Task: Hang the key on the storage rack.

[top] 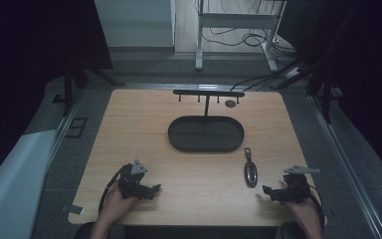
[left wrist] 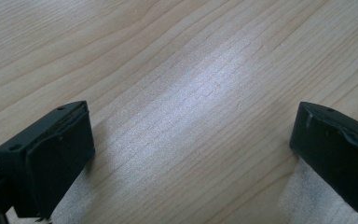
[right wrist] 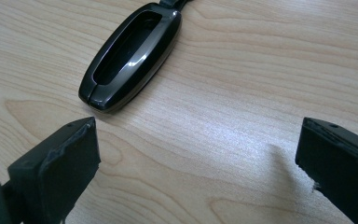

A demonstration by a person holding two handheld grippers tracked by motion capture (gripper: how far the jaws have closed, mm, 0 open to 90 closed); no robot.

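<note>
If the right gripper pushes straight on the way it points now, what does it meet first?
Probably the black key fob: it lies just ahead of the open right gripper, though nearer its left jaw, so it might only get clipped.

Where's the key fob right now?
The key fob lies flat on the table, right of centre in the high view, just in front of the dark oval tray and left of the open right gripper.

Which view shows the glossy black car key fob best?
The right gripper view: the glossy black car key fob lies close up, its recessed face and seam plain. The high view shows it small, below the oval tray. The left gripper view looks at bare wood.
</note>
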